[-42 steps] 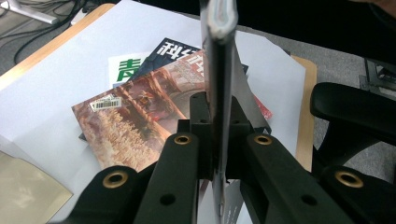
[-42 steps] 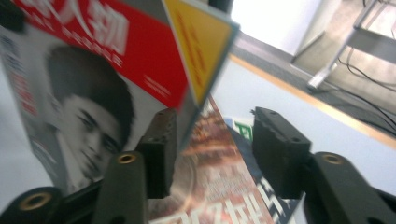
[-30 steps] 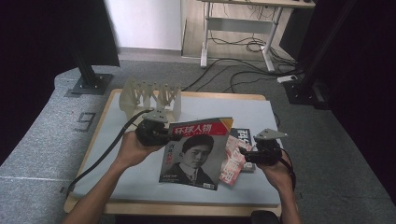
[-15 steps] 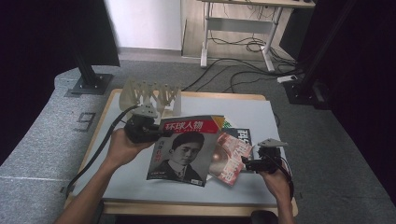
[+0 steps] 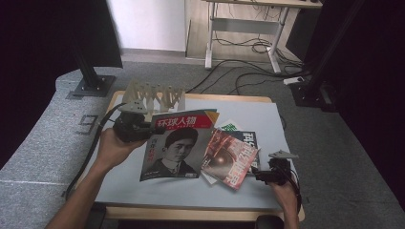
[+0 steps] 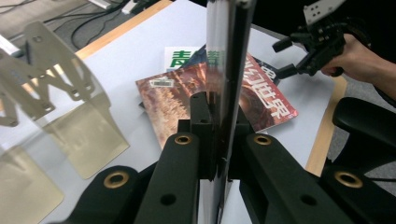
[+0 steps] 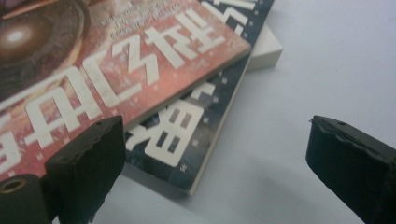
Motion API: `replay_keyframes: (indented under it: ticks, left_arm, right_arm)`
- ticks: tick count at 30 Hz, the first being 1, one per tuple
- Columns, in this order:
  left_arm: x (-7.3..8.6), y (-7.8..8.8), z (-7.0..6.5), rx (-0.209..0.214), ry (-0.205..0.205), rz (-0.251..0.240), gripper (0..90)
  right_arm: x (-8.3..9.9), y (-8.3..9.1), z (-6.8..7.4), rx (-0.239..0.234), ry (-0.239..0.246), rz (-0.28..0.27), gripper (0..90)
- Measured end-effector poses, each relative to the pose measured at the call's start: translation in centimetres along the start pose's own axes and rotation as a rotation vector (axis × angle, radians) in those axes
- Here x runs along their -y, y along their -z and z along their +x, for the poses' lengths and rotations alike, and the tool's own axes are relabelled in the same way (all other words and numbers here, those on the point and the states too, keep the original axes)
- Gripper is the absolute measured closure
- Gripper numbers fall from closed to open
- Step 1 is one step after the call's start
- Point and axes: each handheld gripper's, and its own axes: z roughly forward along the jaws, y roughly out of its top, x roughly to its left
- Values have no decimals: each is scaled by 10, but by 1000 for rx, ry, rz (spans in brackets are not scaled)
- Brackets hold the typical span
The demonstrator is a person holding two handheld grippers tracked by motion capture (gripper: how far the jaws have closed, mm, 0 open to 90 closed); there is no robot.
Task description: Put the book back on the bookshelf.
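My left gripper (image 5: 144, 130) is shut on the left edge of a magazine with a portrait cover (image 5: 179, 145) and holds it tilted above the table. In the left gripper view that magazine (image 6: 231, 56) stands edge-on between the closed jaws of the left gripper (image 6: 219, 107). A red magazine (image 5: 229, 160) lies on a dark one (image 5: 250, 140). My right gripper (image 5: 258, 174) is low at their right corner. Its jaws have just been opening and now stand wide apart (image 7: 217, 140). The dark magazine's corner (image 7: 187, 135) lies between them, and no pad presses on it.
A metal file rack (image 5: 153, 95) stands at the table's back left (image 6: 42, 70). A green-and-white magazine (image 5: 229, 126) peeks out from under the pile. The blue-grey table top (image 5: 248, 109) has a wooden rim. A black chair arm (image 6: 369, 121) is off the table's right side.
My left hand has carried the portrait magazine left and higher. My right gripper has sunk toward the table's front right, and the red magazine now lies flatter on the pile.
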Motion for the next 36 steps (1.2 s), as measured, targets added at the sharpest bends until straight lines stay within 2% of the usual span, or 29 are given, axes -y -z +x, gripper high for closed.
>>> replay_keyframes:
  ticks: [7, 11, 14, 18, 27, 36]
  left_arm:
    - [1, 15, 3, -35, 11, -2, 869]
    - [2, 22, 7, -60, 23, -1, 869]
    - [3, 27, 10, -65, 40, -5, 870]
    - [6, 34, 15, -112, 56, -2, 870]
    - [10, 45, 27, -163, 97, -9, 870]
    - [15, 60, 44, -250, 142, -18, 870]
  right_arm:
    - [16, -6, -2, 5, -12, 20, 57]
    - [21, -7, -4, 26, 3, 35, 55]
    - [25, -8, -5, 26, 8, 25, 51]
    - [27, -8, -5, 31, 16, 11, 50]
    - [28, -8, -4, 38, 20, 8, 48]
    - [28, -8, -4, 35, 18, 6, 47]
